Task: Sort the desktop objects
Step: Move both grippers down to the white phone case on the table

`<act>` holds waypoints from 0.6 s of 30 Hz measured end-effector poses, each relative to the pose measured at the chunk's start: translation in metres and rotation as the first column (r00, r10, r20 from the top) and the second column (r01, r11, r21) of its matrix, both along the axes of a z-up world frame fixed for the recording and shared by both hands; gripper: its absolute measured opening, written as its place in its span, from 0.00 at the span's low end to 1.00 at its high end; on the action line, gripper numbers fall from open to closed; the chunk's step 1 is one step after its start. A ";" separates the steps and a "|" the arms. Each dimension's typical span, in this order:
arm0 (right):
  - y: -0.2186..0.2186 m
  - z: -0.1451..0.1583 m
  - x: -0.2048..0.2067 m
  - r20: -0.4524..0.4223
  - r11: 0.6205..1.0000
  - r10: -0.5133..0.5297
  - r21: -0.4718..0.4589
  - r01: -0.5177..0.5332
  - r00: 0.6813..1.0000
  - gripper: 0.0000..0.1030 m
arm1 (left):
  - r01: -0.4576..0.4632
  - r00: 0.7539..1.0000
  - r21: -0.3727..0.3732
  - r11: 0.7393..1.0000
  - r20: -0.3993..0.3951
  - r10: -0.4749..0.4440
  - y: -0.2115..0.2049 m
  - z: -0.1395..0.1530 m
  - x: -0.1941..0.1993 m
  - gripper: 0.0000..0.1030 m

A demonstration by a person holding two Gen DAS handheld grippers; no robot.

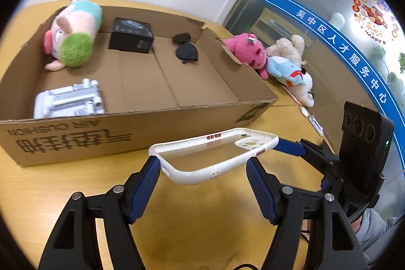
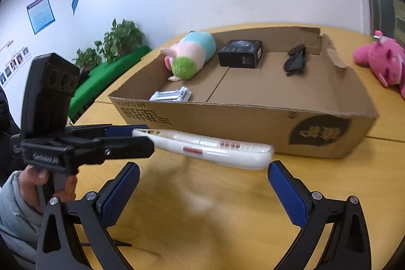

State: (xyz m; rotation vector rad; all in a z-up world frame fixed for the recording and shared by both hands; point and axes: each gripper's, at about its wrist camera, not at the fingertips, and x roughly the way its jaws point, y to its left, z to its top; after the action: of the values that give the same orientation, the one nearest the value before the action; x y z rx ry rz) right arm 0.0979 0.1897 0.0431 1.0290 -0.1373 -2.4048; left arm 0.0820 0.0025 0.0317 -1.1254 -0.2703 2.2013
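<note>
Left tongs (image 1: 203,166) grip the case (image 1: 215,151) across its width, just before the box (image 1: 141,123); right tongs (image 2: 203,181) gape empty beneath. Lift clear of the near wall, then release inside.

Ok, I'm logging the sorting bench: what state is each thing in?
phone case: empty, held off the table
left hand-held gripper: shut on phone case
right hand-held gripper: open, empty
cardboard box: open-topped, rim torn
sunglasses: folded, inside cardboard box
black carton: closed, inside cardboard box
</note>
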 end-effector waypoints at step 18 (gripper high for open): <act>0.027 -0.036 -0.003 0.137 1.000 0.007 0.024 -0.011 0.991 0.99 | -0.052 0.979 -0.104 0.993 0.193 0.071 -0.006 -0.042 0.007 0.68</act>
State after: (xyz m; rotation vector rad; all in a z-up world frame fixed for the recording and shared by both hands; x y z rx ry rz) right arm 0.0951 0.2168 0.0068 1.2040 -0.1510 -2.3327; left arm 0.0895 -0.0035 -0.0104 -1.4100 -0.2862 2.1790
